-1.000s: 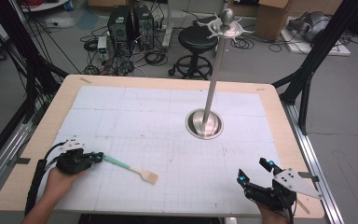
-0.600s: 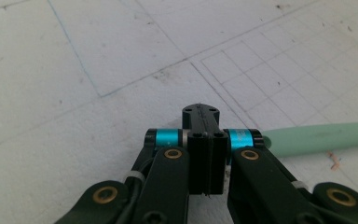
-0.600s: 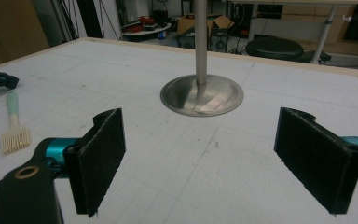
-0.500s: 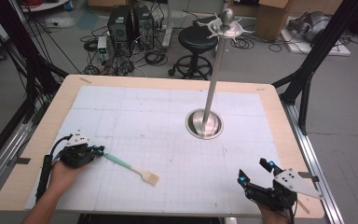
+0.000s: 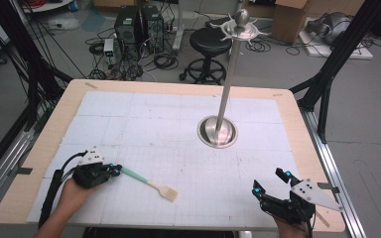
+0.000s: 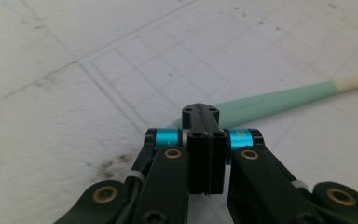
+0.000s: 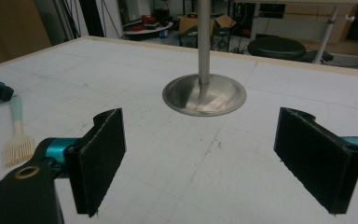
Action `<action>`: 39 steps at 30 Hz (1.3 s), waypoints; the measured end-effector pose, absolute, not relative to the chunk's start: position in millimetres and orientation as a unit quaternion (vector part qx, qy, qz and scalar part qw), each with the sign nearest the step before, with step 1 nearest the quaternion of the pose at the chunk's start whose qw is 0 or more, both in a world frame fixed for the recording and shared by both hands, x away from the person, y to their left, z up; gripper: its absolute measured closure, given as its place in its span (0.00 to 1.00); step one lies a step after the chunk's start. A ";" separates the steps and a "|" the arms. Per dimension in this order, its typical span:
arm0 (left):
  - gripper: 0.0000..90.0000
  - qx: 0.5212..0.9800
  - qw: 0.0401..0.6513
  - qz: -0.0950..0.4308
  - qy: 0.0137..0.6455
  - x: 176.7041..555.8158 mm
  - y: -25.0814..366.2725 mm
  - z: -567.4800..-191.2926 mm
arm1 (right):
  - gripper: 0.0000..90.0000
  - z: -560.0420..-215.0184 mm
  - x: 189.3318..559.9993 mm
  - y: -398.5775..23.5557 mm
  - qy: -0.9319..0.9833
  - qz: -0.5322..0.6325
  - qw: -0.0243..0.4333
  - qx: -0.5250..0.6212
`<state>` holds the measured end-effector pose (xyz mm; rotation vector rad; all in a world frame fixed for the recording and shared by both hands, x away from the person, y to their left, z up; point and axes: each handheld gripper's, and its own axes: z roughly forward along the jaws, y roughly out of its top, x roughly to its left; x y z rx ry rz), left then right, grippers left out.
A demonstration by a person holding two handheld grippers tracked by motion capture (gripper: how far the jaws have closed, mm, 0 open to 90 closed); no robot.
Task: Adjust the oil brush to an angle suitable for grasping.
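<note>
A brush (image 5: 146, 182) with a teal handle and pale bristles lies flat on the white gridded mat (image 5: 178, 124), near the front left. My left gripper (image 5: 116, 168) lies low on the mat at the handle's end. In the left gripper view its jaws are shut pad to pad (image 6: 204, 140), with the teal handle (image 6: 279, 100) stretching away just past their tips. My right gripper (image 5: 268, 180) rests open near the front right edge, nothing between its pads (image 7: 214, 158). From there the brush (image 7: 17, 144) is seen at the far left.
A tall metal pole on a round steel base (image 5: 218, 131) stands right of the mat's centre; its base (image 7: 204, 95) lies straight ahead of the right gripper. The wooden table rim (image 5: 302, 148) frames the mat. A stool, computers and cables sit on the floor behind.
My left gripper has slid to the right, up to the end of the brush handle. The brush seems nudged slightly right. The right gripper has stayed put.
</note>
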<state>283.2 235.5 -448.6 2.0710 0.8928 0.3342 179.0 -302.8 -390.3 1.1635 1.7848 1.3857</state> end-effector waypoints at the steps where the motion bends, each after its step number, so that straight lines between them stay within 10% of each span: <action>1: 1.00 0.821 0.423 0.133 0.358 281.5 232.2 -449.5 | 0.17 -390.2 179.0 -302.6 0.672 0.520 0.296 0.436; 39: 1.00 0.845 0.403 0.159 0.312 270.4 198.3 -447.7 | 0.17 -390.8 179.7 -301.3 0.675 0.517 0.293 0.436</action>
